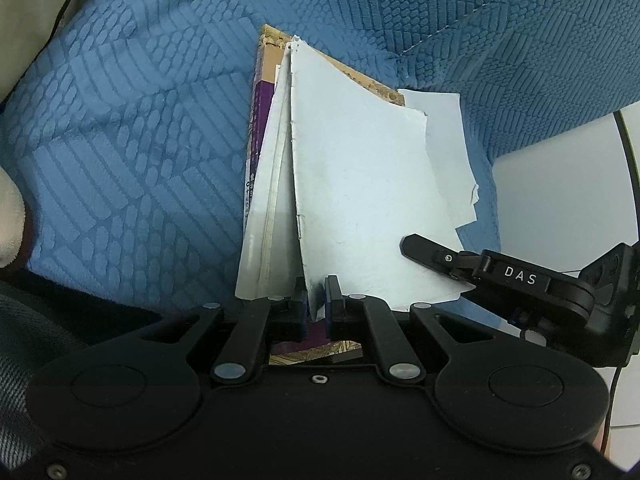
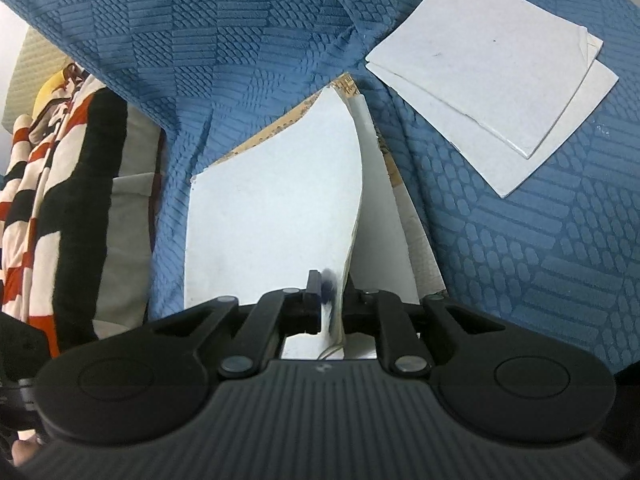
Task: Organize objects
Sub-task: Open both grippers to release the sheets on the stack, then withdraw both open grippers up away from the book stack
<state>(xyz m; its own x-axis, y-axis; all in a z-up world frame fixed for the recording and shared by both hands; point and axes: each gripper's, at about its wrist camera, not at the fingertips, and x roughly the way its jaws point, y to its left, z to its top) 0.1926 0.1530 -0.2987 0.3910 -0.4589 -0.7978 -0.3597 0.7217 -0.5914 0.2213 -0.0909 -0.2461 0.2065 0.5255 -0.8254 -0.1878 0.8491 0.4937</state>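
A worn book with white pages and a purple and tan cover lies open on a blue textured bedspread. My left gripper is shut on the near edge of a raised white page. My right gripper is shut on the edge of a white page of the same book. The right gripper's finger shows at the right of the left wrist view, over the page's lower right corner.
Two stacked white booklets lie on the bedspread at the upper right of the right wrist view. A red, white and black striped cloth is bunched at the left. A white floor shows beyond the bed edge.
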